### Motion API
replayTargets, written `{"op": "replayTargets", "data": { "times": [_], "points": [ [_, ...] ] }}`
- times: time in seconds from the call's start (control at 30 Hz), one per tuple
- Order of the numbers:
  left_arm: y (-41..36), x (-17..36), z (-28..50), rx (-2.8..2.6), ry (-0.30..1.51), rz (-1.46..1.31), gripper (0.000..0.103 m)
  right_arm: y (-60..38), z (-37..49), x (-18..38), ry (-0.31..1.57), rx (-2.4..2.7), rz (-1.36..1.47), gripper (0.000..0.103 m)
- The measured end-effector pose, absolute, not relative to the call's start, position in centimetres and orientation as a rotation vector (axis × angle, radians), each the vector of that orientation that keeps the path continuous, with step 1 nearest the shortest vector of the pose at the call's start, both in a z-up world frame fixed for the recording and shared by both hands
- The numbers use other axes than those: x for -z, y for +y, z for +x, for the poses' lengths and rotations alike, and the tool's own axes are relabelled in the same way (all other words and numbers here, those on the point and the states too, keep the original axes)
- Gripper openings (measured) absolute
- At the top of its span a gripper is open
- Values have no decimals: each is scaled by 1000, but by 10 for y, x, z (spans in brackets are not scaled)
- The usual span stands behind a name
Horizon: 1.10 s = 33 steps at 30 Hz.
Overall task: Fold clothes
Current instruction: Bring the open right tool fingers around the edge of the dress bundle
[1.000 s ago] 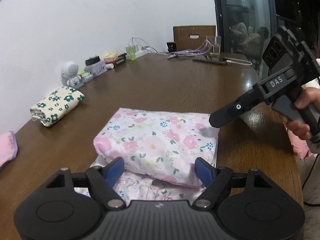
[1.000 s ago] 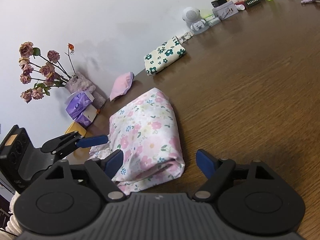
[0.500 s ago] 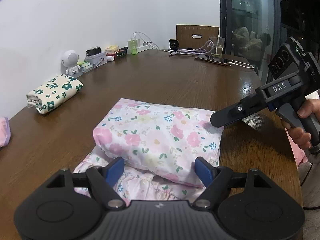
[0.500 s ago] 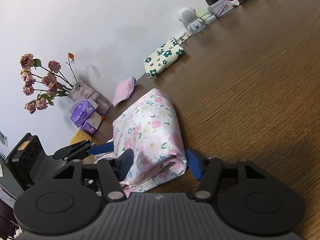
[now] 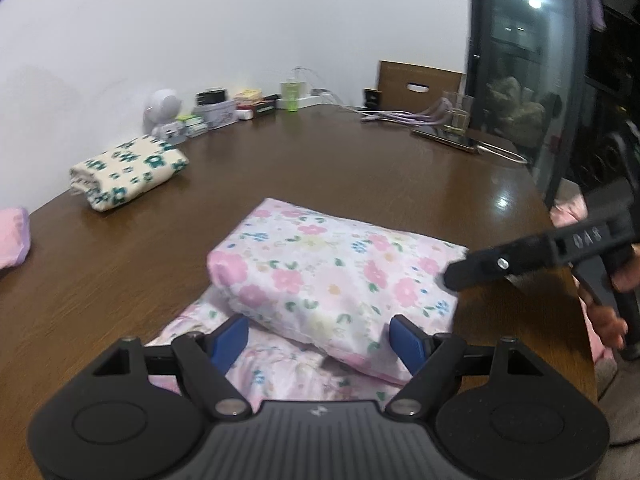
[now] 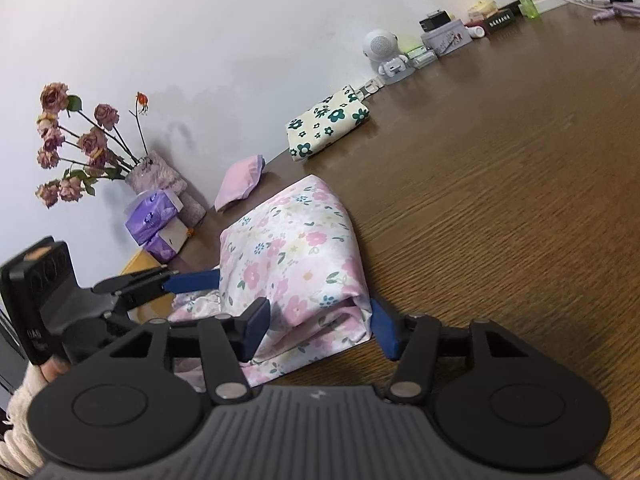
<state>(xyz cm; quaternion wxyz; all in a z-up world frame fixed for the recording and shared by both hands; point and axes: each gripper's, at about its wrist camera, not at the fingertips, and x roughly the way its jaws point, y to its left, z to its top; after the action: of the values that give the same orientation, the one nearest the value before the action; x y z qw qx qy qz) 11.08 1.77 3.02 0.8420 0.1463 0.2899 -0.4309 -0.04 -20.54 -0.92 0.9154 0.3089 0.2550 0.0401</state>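
On the near part of the brown wooden tabletop (image 5: 360,168): a pink floral garment (image 5: 332,276), folded into a thick, puffy bundle, with a looser layer of the same fabric spilling out beneath its near edge

Around the end of that bundle: right gripper (image 6: 320,322), blue fingers (image 6: 256,326) closed in on either side, pads pressed against the folded fabric, left pad dark against the cloth and right pad half tucked behind the fold; grasping the garment, then, rather than merely hovering. Seen from the left wrist view, same gripper (image 5: 452,276) reaching in from the right edge, tip touching the bundle's far right corner, a hand (image 5: 616,304) wrapped round its handle

Along the adjoining side: left gripper (image 5: 320,336), blue fingers (image 5: 228,338) spread wide, straddling the bundle's near edge without squeezing; released, resting over the loose lower layer. From the right wrist view, one blue finger of it poking in just beside the garment's left side

Further back, well apart from the work: a cream cloth with green flowers (image 6: 326,122), folded; a small pink cloth (image 6: 240,182) near the wall. Beside the wall also: dried roses in a vase (image 6: 80,140), purple tissue packs (image 6: 154,216), a white astronaut figure (image 6: 382,52). At the far end: a green bottle (image 5: 291,96), cables, a phone lying flat
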Motion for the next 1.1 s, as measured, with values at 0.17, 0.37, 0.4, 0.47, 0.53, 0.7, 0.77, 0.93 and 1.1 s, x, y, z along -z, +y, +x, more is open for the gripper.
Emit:
{"op": "replayTargets", "data": {
  "times": [0.17, 0.37, 0.4, 0.47, 0.53, 0.7, 0.77, 0.93, 1.1],
  "points": [
    [21, -30, 114, 904, 625, 280, 77, -201, 0, 10, 512, -72, 607, 56],
    [21, -28, 115, 899, 638, 276, 77, -185, -2, 8, 498, -50, 491, 56],
    [21, -28, 116, 898, 640, 274, 77, -183, -3, 8, 495, -48, 475, 56],
    [21, -27, 115, 897, 642, 271, 77, -181, -3, 7, 493, -45, 453, 56],
    [21, -27, 116, 897, 645, 270, 77, -179, -4, 6, 489, -39, 435, 56],
    [20, -25, 117, 899, 653, 272, 77, -178, -3, 5, 488, -36, 436, 56],
    [19, -24, 118, 901, 655, 271, 77, -178, -4, 5, 487, -35, 437, 56],
    [19, -24, 119, 906, 653, 277, 77, -178, -4, 6, 486, -33, 437, 55],
    [18, -24, 120, 914, 655, 276, 77, -177, -5, 6, 486, -29, 433, 55]
  ]
}}
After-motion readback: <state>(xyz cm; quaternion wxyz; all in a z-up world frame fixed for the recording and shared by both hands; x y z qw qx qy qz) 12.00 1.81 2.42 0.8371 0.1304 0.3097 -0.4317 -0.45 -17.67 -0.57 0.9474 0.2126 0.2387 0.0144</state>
